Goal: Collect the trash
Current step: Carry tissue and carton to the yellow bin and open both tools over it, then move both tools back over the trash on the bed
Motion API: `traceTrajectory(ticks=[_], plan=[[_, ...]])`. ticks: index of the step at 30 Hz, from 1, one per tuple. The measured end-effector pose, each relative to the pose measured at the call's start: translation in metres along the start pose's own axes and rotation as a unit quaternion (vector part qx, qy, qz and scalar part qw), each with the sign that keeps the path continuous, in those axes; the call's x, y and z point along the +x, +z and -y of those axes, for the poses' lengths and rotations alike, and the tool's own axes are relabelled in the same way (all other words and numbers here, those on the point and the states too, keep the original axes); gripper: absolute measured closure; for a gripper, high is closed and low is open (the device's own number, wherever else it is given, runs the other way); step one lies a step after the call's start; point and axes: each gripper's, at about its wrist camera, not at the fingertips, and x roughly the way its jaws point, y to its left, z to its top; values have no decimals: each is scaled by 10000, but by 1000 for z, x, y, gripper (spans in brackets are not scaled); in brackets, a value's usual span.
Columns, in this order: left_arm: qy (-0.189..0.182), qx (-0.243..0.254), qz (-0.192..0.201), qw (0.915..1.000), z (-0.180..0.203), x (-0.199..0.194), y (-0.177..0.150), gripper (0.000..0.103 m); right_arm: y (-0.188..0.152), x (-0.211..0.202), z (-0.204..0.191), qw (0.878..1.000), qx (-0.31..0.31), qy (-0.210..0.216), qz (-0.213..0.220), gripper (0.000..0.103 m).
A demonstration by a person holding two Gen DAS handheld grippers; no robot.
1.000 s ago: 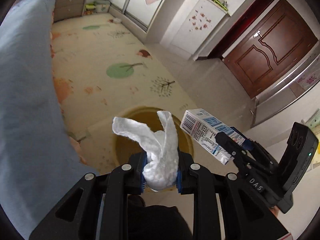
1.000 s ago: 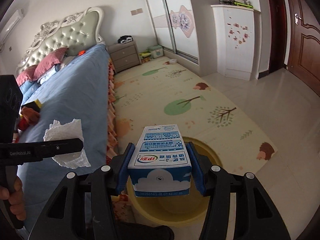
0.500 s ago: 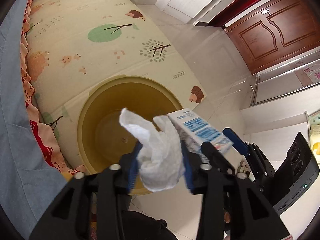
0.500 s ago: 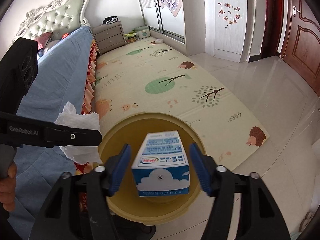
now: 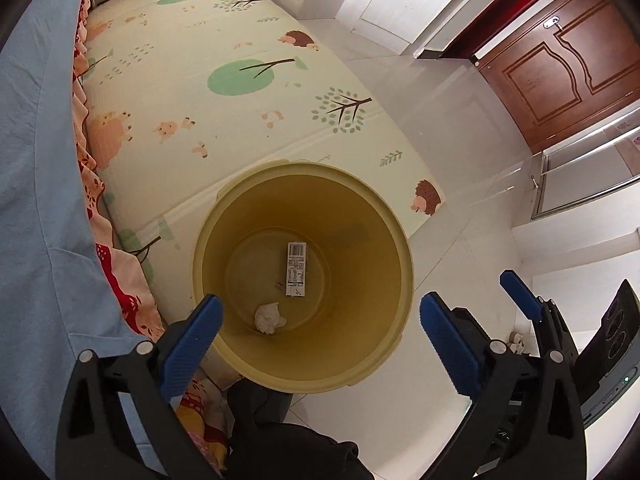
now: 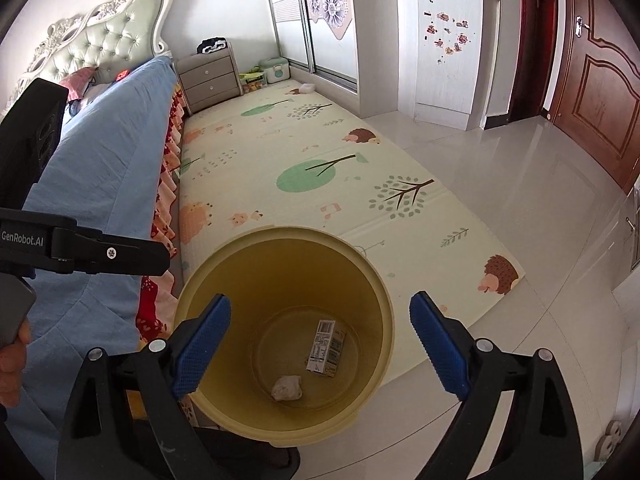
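Lying in bin (image 5: 400,248): carton (image 5: 296,269), tissue (image 5: 270,318)

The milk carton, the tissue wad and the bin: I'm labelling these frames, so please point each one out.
milk carton (image 5: 296,269), left wrist view, its printed side.
tissue wad (image 5: 269,317), left wrist view, its middle.
bin (image 6: 384,288), right wrist view, its right rim.

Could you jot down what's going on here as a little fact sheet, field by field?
place: bedroom, by a bed with a blue cover
bin: yellow bin on the floor at the edge of the play mat
inside bin: milk carton lying flat, crumpled tissue beside it, apart
left gripper: open, empty, above the bin
right gripper: open, empty, above the bin
door: dark wooden door, shut
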Motion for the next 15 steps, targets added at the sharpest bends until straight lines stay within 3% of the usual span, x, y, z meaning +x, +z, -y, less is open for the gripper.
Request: traceTrajectory(ticks=[11,15], plan=[[60,233,708,9972,7,-58,-7,4,12,-30,-16,9995,-129,-7,291,15],[123,263,1158,9928,0,-96,-18,4,17,-46,-31,9986,-251,49,473,15]])
